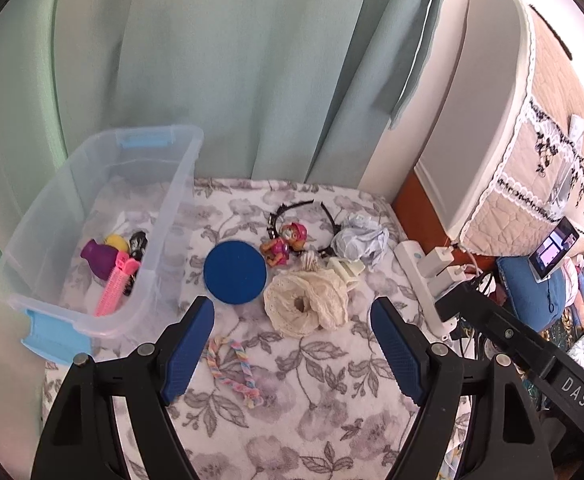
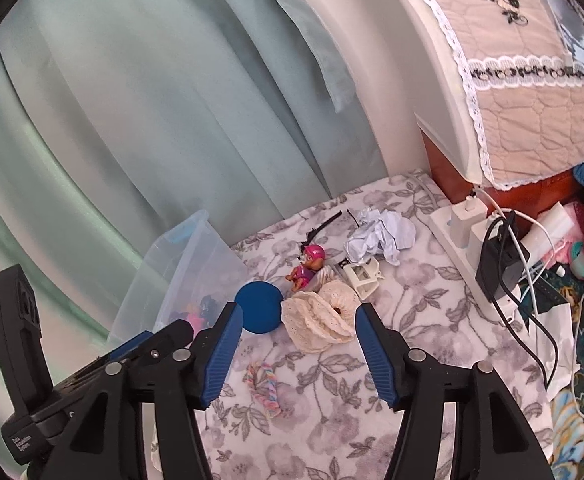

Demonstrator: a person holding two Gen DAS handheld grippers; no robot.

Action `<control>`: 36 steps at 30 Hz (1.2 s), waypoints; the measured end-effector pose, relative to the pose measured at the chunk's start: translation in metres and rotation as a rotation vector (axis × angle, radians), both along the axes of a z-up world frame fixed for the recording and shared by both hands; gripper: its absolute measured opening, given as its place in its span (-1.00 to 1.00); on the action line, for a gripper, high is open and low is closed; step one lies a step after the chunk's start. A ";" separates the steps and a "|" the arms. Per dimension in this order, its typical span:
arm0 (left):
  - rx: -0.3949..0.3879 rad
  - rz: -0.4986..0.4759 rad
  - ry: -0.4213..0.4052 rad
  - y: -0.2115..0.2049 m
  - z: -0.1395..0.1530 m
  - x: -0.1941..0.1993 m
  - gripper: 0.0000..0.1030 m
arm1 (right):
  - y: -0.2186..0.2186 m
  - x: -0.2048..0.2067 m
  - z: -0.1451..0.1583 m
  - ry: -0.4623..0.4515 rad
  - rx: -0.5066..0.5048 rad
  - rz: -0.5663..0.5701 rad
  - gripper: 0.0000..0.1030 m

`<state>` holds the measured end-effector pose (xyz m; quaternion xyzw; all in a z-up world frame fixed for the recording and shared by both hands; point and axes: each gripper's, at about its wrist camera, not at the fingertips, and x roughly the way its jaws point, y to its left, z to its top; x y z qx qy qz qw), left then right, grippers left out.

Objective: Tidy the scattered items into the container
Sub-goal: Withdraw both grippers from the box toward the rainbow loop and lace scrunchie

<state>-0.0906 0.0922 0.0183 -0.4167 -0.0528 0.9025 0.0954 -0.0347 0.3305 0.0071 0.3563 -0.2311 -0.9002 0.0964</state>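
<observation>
A clear plastic bin (image 1: 172, 200) with blue latches stands at the left on the floral blanket (image 1: 311, 380); inside lie a purple toy (image 1: 100, 258), a yellow ball and a pink comb (image 1: 114, 288). Scattered beside it are a blue disc (image 1: 236, 277), a pink pup figure (image 1: 282, 242), a black headband (image 1: 292, 210), crumpled paper (image 1: 359, 240), a cream scrunchie (image 1: 305, 306), a cream clip (image 1: 345, 270) and a pastel braided tie (image 1: 234, 368). My left gripper (image 1: 292, 312) hangs open above the scrunchie and tie. My right gripper (image 2: 293, 320) is open too, over the scrunchie (image 2: 319, 316), empty.
A white power strip (image 1: 423, 280) with chargers and cables lies along the blanket's right edge. A quilted, lace-trimmed cover (image 2: 531, 100) drapes over a white appliance at the right. Green curtains (image 1: 232, 60) hang behind. Clutter and a small screen (image 1: 555, 248) sit far right.
</observation>
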 end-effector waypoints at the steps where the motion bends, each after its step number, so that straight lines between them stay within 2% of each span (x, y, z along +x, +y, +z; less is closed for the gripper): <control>1: 0.001 0.005 -0.015 0.001 -0.005 -0.001 0.58 | 0.001 -0.002 -0.004 -0.008 -0.002 0.001 0.26; 8: 0.009 0.028 -0.120 0.008 -0.043 -0.008 0.58 | 0.001 -0.014 -0.028 -0.060 -0.011 0.018 0.30; 10: -0.006 0.088 -0.146 0.008 -0.054 -0.009 0.58 | 0.001 -0.018 -0.036 -0.079 -0.012 0.023 0.36; 21: -0.021 0.186 -0.282 -0.006 -0.115 -0.019 0.58 | -0.010 -0.044 -0.079 -0.181 -0.007 0.058 0.46; 36: -0.017 0.205 -0.387 -0.019 -0.164 -0.030 0.54 | -0.035 -0.080 -0.124 -0.268 0.025 0.137 0.46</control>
